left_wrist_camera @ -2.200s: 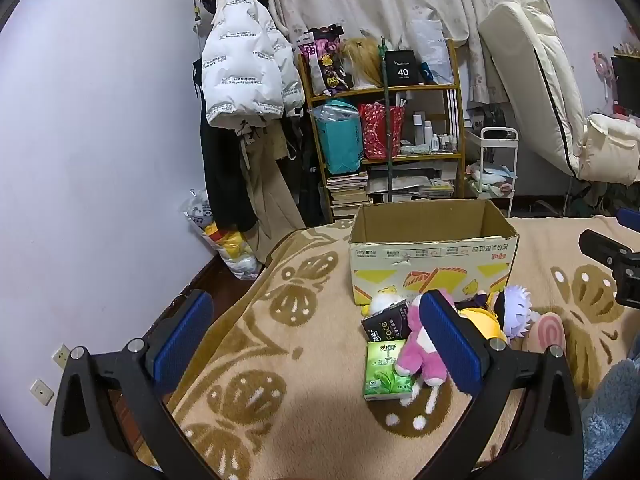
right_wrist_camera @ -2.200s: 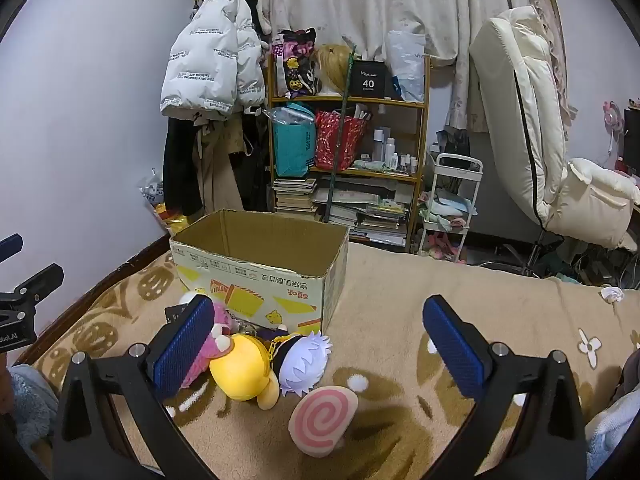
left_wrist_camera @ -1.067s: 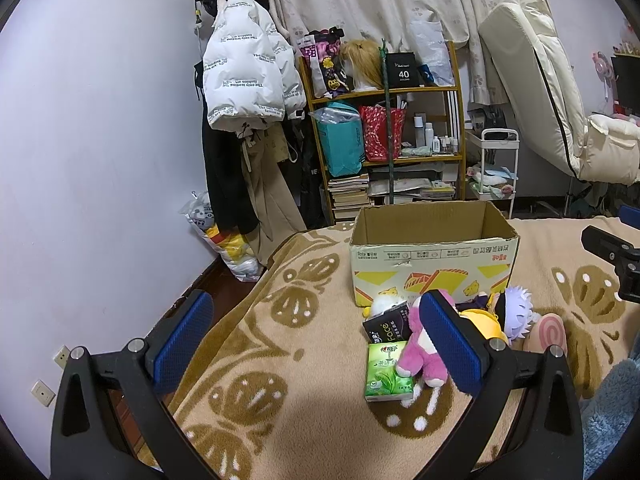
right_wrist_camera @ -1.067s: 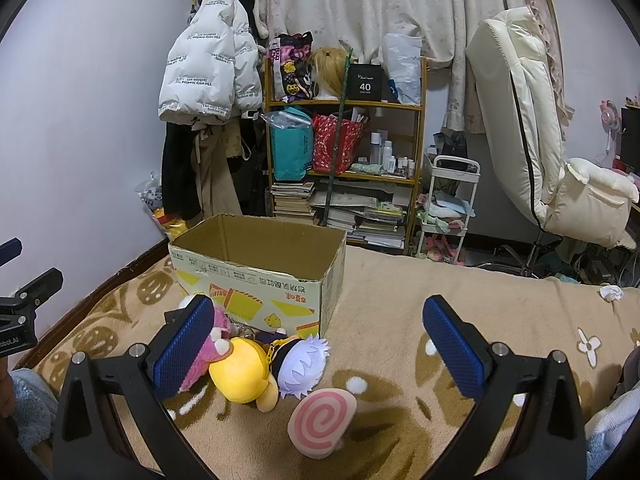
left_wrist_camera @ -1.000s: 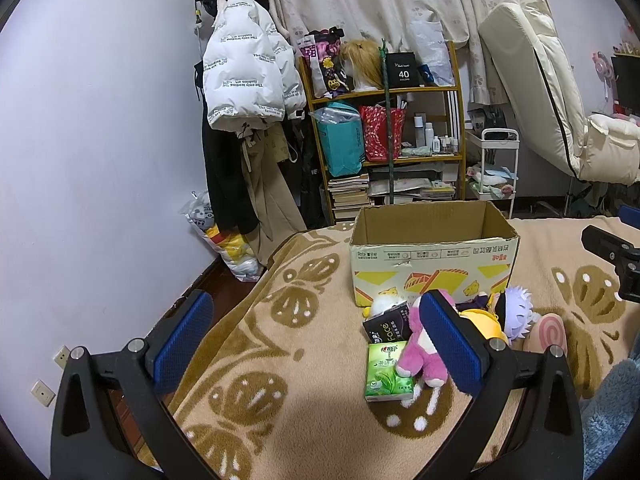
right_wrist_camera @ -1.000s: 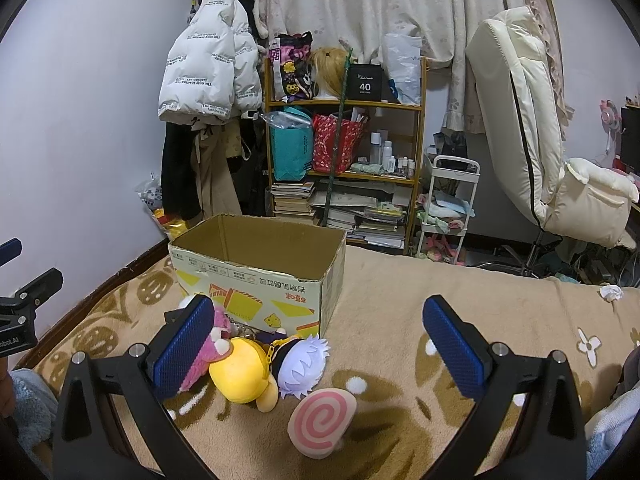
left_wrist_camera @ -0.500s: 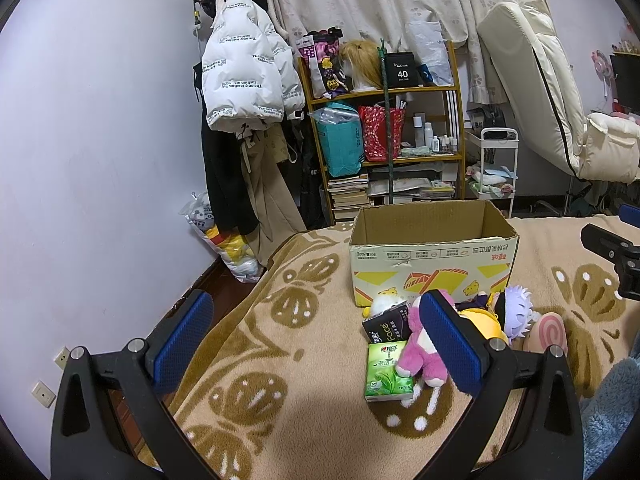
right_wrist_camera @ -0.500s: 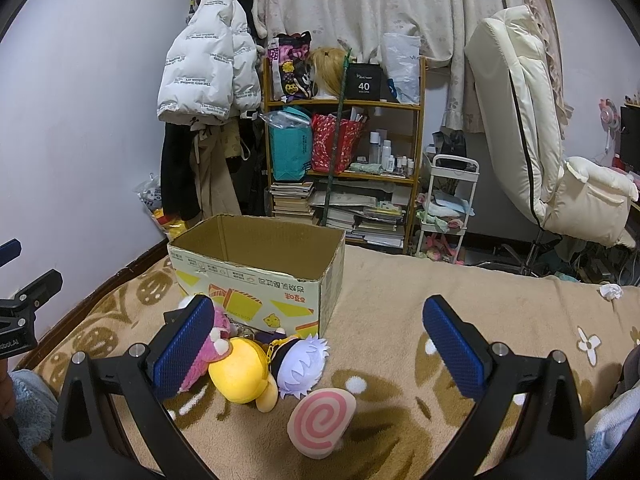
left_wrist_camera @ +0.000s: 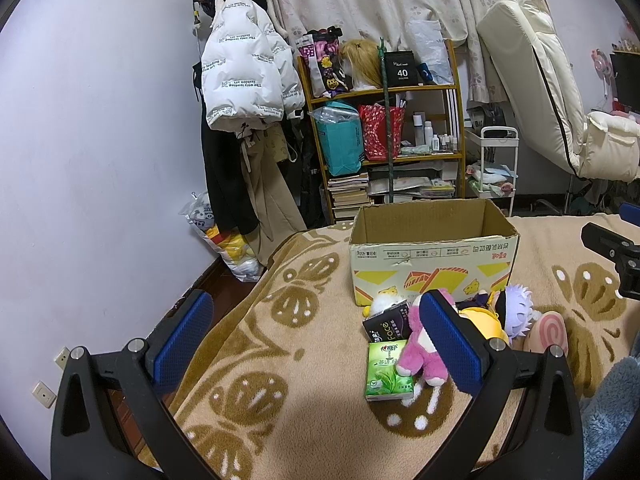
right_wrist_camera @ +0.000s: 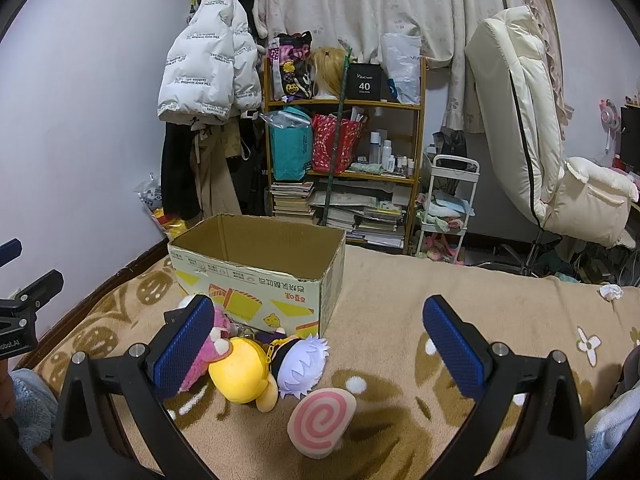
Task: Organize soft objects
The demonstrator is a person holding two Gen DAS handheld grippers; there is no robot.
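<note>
An open cardboard box (left_wrist_camera: 434, 258) stands on the tan patterned blanket (left_wrist_camera: 280, 360), and everything else lies relative to it. Just in front of its printed front wall sits a huddle of soft toys: a pink plush (left_wrist_camera: 420, 354), a yellow plush (right_wrist_camera: 240, 372) touching it, a white-haired doll (right_wrist_camera: 300, 364) against the yellow one, and a pink swirl cushion (right_wrist_camera: 322, 420) lying nearest the camera, a little apart from the box. A black tissue pack (left_wrist_camera: 386, 326) and a green tissue pack (left_wrist_camera: 388, 370) lie by the pink plush. The left gripper (left_wrist_camera: 316, 340) and right gripper (right_wrist_camera: 320, 344) both hover short of the box, jaws spread wide, holding nothing.
</note>
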